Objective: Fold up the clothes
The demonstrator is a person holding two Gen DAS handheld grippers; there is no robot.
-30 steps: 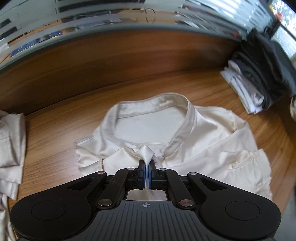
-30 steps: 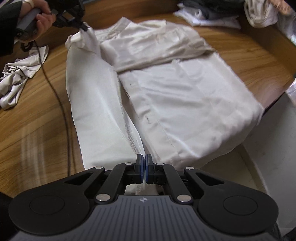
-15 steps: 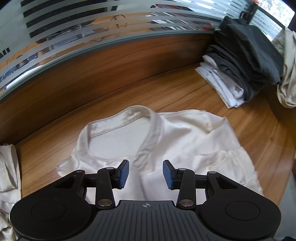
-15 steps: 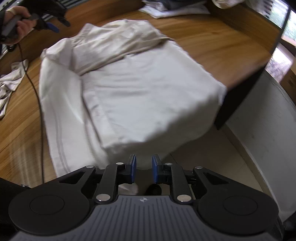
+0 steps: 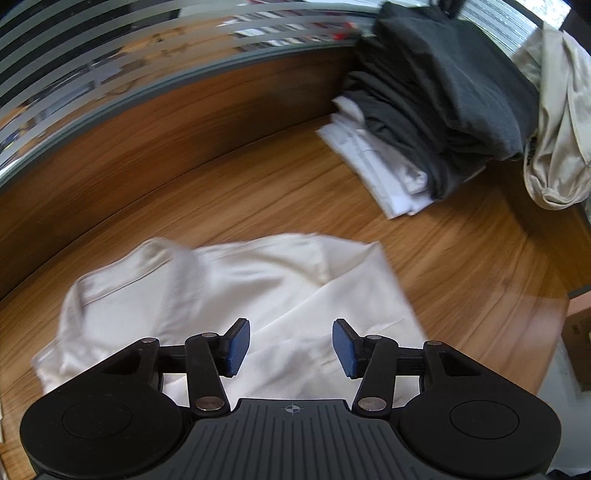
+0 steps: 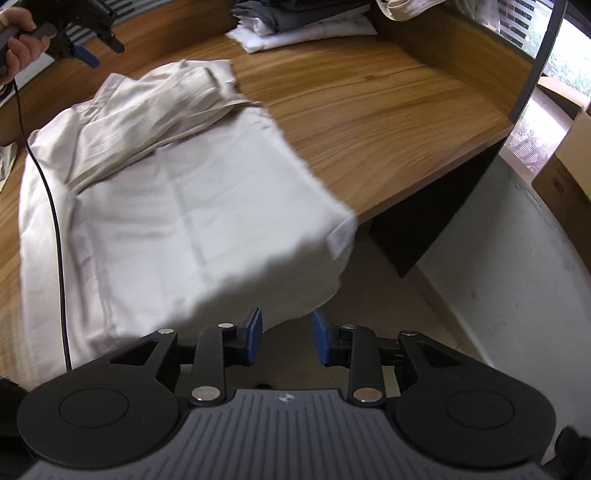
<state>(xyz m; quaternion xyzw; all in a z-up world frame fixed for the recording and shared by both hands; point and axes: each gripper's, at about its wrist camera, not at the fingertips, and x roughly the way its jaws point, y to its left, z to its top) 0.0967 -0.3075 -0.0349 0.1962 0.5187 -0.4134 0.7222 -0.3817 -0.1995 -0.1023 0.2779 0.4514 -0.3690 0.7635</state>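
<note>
It looked like an office: a wooden desk (image 6: 369, 110) stood against a frosted-striped glass partition (image 5: 110, 74), with a cardboard box (image 6: 569, 177) on the floor beside the desk.

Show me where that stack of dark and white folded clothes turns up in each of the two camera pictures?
Left wrist view: the folded stack sits upper right, on the wooden table.
Right wrist view: the same stack lies at the top centre, partly cut off by the picture's edge.
Shared landmark: the cream shirt spread on the table, nearer the camera than the stack.
</note>
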